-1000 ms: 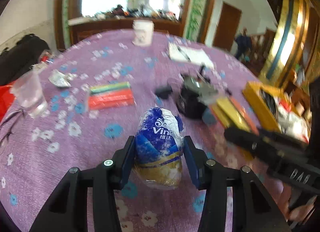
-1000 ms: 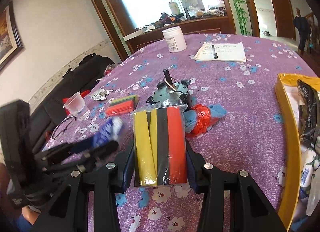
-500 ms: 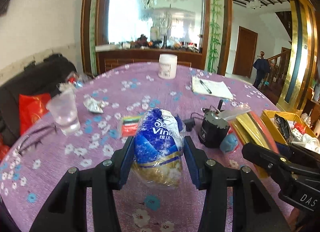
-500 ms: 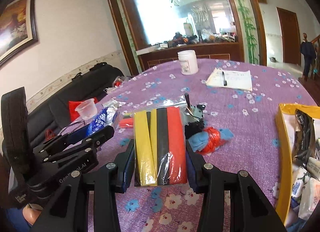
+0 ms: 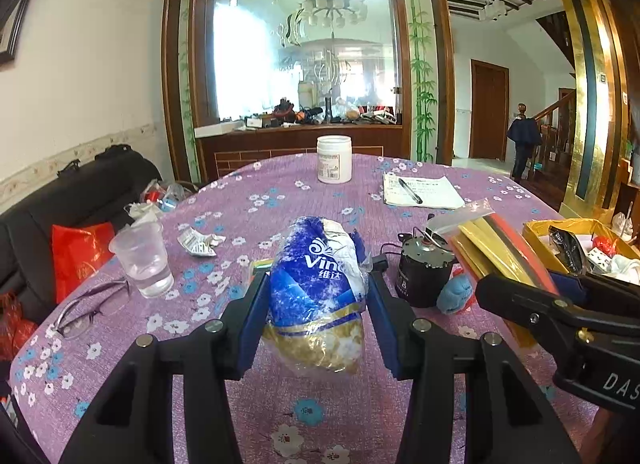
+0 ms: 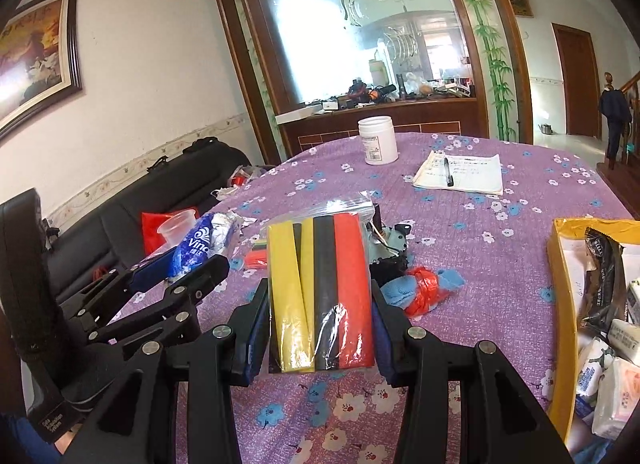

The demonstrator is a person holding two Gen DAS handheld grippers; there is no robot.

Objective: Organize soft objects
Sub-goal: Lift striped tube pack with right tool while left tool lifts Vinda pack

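My left gripper (image 5: pixel 318 300) is shut on a blue, white and gold tissue pack (image 5: pixel 316 292), held upright above the purple flowered tablecloth (image 5: pixel 280 192). The same tissue pack (image 6: pixel 202 244) and left gripper (image 6: pixel 182 270) show at the left of the right wrist view. My right gripper (image 6: pixel 320 320) is shut on a clear zip bag of yellow, black and red strips (image 6: pixel 320 288), also lifted off the table. That zip bag (image 5: pixel 496 248) and the right gripper (image 5: pixel 532 296) appear at the right of the left wrist view.
A yellow box (image 6: pixel 560 304) of packets stands at the right. On the table: a black motor (image 5: pixel 426 272), a blue and red cloth bundle (image 6: pixel 424 290), a second strip pack (image 6: pixel 256 254), a plastic cup (image 5: pixel 142 260), glasses (image 5: pixel 90 306), a white jar (image 5: pixel 334 158), a notepad with pen (image 5: pixel 420 190).
Both grippers have risen and tilted up with their loads, so more of the room and the far table shows. Both grips are unchanged.
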